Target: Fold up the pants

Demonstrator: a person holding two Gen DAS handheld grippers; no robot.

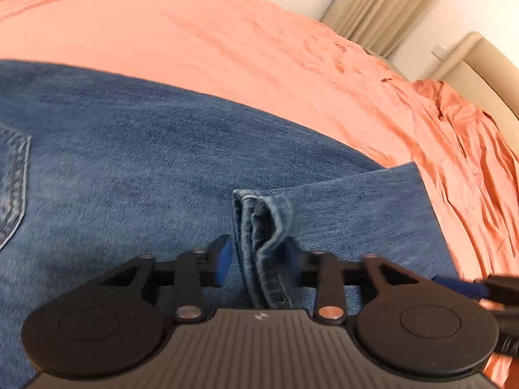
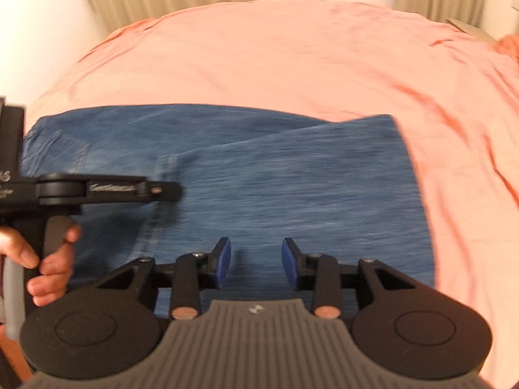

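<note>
Two grippers worked the jeans (image 2: 259, 175) near the bed's (image 1: 227, 52) front edge: your left gripper (image 1: 259, 253) pinched a bunched hem fold (image 1: 259, 227), your right gripper (image 2: 256, 259) hung part open, holding nothing. One fold looked laid; next you probably needed to release and smooth.

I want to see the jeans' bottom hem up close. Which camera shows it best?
The left wrist view: the hem sits bunched between the left gripper pads, stitching sharp. The right wrist view shows it small, blurred, partly behind that gripper.
</note>
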